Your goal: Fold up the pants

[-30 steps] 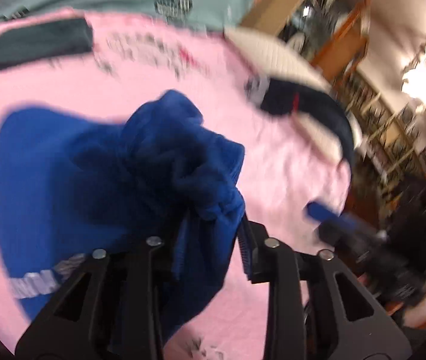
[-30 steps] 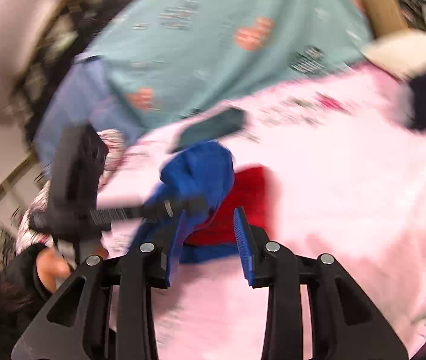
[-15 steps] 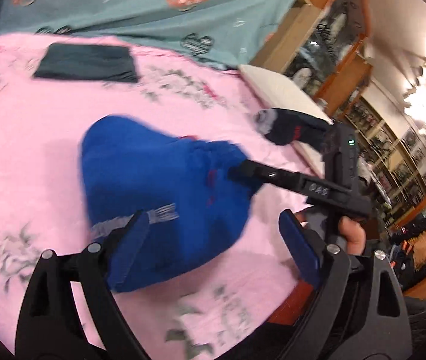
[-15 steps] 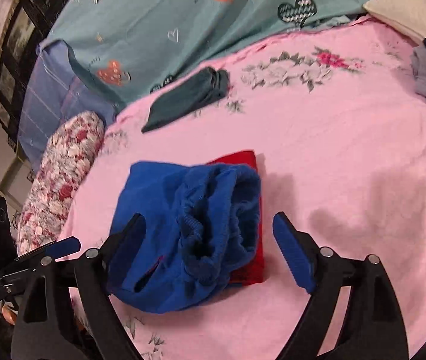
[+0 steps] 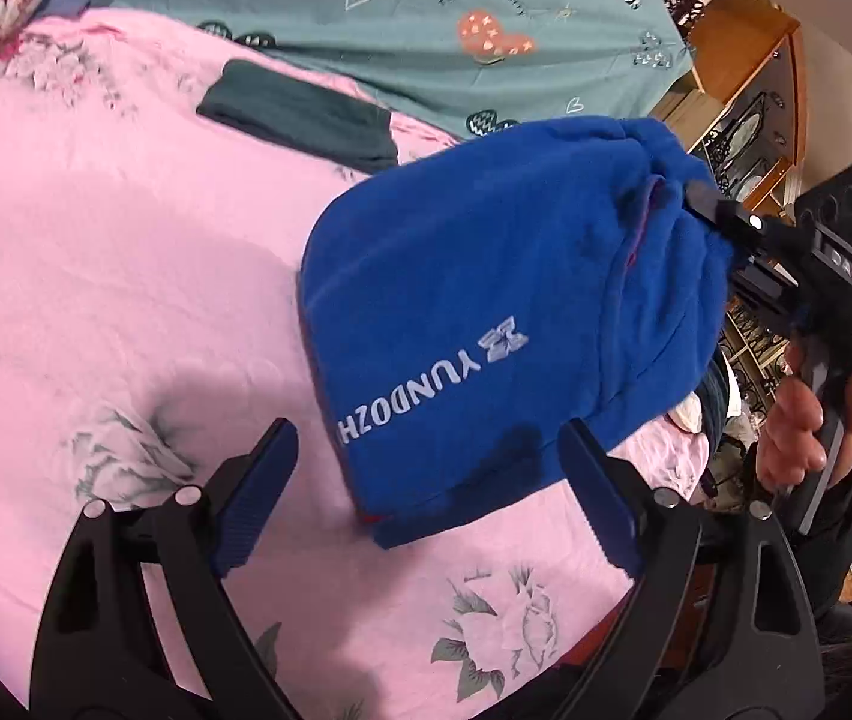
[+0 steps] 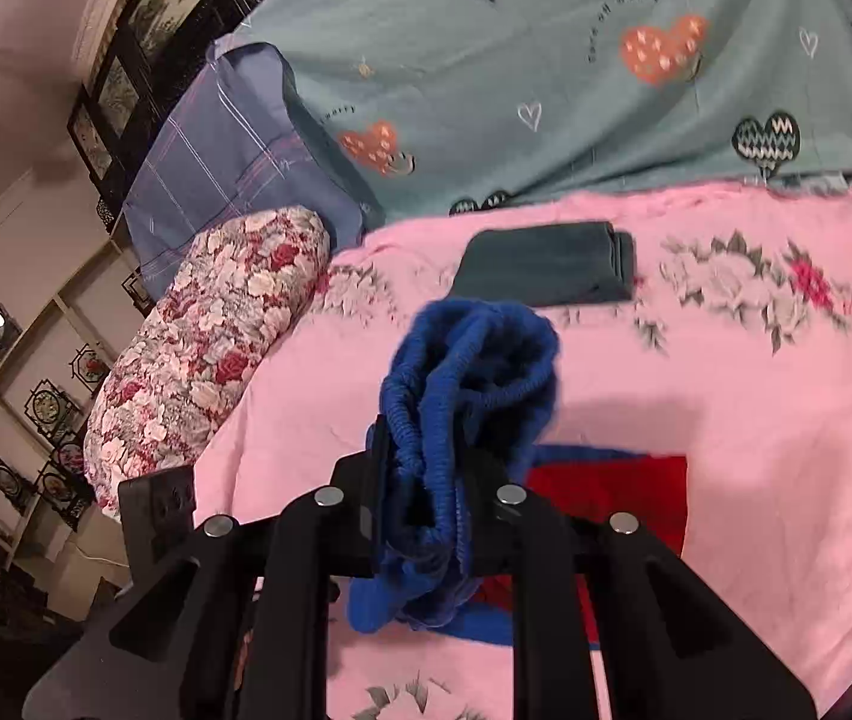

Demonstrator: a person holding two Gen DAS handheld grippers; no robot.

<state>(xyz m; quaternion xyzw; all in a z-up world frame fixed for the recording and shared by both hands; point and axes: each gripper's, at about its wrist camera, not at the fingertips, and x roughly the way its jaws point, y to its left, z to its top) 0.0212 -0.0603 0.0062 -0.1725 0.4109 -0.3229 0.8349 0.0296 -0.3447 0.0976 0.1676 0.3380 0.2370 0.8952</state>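
Observation:
Blue fleece pants (image 5: 486,312) with white "YUNDOZH" lettering lie partly folded on the pink floral bedspread (image 5: 96,300). My left gripper (image 5: 426,498) is open and empty, its jaws wide apart just in front of the pants' near edge. My right gripper (image 6: 426,480) is shut on the bunched blue waistband (image 6: 474,360) and lifts it off the bed; it also shows in the left wrist view (image 5: 720,210) at the pants' far right end. A red layer (image 6: 606,492) shows under the blue cloth.
A folded dark green garment (image 6: 546,264) lies farther back on the bed. A floral bolster (image 6: 204,354) and a blue plaid pillow (image 6: 216,156) sit at the left. A teal heart-print sheet (image 6: 546,90) hangs behind. The bed edge is near, with wooden cabinets (image 5: 750,90) to the right.
My left gripper let go of the blue pants, opened wide and drew back. My right gripper opened, then closed on the waistband and raised it.

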